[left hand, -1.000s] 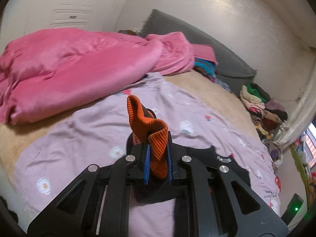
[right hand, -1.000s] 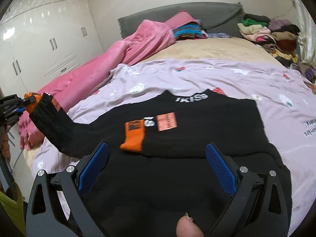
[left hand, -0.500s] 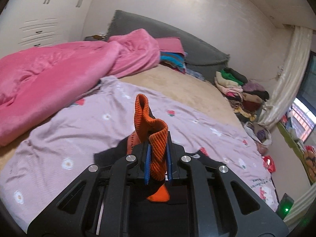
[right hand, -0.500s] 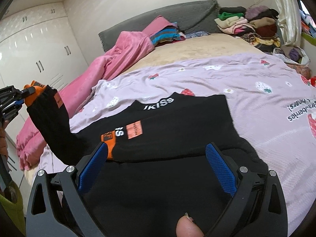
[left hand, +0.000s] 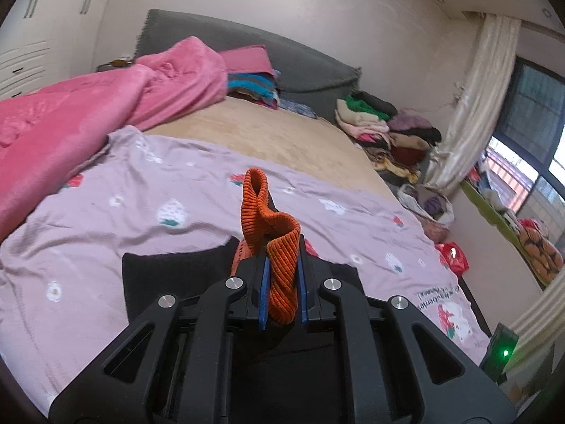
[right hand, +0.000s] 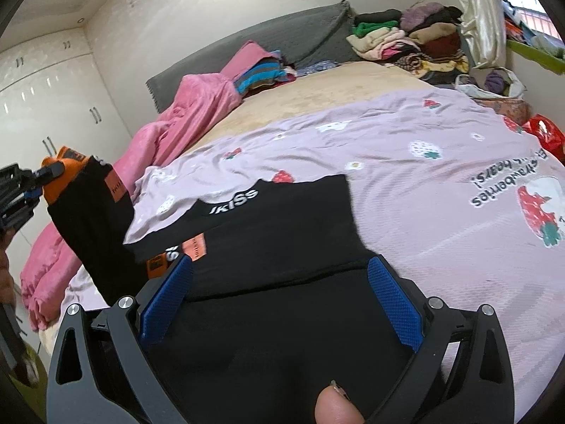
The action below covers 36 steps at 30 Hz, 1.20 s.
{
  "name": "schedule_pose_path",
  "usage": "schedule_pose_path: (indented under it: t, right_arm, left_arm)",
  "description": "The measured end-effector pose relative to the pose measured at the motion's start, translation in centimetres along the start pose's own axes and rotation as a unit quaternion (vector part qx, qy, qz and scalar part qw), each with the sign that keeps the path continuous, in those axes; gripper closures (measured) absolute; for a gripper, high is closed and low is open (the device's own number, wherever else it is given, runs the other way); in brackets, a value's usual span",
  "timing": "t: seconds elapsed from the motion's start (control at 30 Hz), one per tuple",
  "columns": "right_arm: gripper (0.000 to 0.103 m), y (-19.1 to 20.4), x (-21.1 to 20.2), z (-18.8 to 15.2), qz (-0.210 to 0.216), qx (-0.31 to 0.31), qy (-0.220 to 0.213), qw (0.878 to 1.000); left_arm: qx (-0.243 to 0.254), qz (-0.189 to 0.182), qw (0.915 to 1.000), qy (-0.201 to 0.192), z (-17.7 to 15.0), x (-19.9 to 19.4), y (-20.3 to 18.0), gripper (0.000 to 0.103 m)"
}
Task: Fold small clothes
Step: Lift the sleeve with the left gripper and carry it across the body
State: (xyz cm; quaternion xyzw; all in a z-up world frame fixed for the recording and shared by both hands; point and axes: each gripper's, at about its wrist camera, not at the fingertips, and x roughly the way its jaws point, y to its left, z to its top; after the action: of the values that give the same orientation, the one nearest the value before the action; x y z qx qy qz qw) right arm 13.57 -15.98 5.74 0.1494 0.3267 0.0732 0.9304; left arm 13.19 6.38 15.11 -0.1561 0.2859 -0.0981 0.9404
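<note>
A small black sweater (right hand: pixel 282 233) with orange cuffs and white "KISS" lettering lies on the lilac strawberry-print sheet (right hand: pixel 423 162). My left gripper (left hand: pixel 282 282) is shut on the orange ribbed cuff (left hand: pixel 268 219) of its left sleeve and holds it lifted. In the right wrist view the raised black sleeve (right hand: pixel 91 233) hangs from that gripper (right hand: pixel 31 183) at the far left. My right gripper (right hand: pixel 279 300) is open, low over the sweater's near part, its blue pads (right hand: pixel 395 304) apart. The other orange cuff (right hand: pixel 155 265) lies folded on the body.
A pink blanket (left hand: pixel 88 113) is heaped along the bed's left side. Folded clothes (left hand: pixel 381 123) are piled at the far right by the grey headboard (left hand: pixel 282 56). Bags (left hand: pixel 427 208) and a curtain (left hand: pixel 473 106) stand beside the bed's right edge. White wardrobes (right hand: pixel 46 95) line the left.
My left gripper has swung right with the orange cuff, carrying the sleeve toward the sweater's body. The right gripper's view has shifted right over the sweater; its jaws stayed open.
</note>
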Motion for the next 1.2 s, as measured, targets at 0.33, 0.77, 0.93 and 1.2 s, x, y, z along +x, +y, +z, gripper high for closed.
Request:
schedule_pose_path:
  t: [0.33,0.77,0.93,1.2]
  right_arm:
    - [0.004,-4.2,-1.0,0.6,-0.039,0.036,-0.013,0.999]
    - [0.004,-6.8,-0.4,0.5,-0.080,0.056,-0.003,0.995]
    - [0.004,-7.4,0.1,0.6,-0.074,0.068,0.006,0.995]
    - [0.004,-6.3,2.5,0.0,-0.029,0.078,0.052,0.995]
  left_arm:
    - [0.004,-0.058,0.9959,0.069,-4.0,5.2,-1.6,0.097]
    - [0.052,-0.099,0.9776,0.178,-10.7,11.5,-4.4,0.096]
    - [0.060,-0.125,0.9669,0.214,-12.8,12.6,-5.1,0.082]
    - [0.047,-0.156,0.9644,0.209,-12.7,10.9,-3.8,0.042]
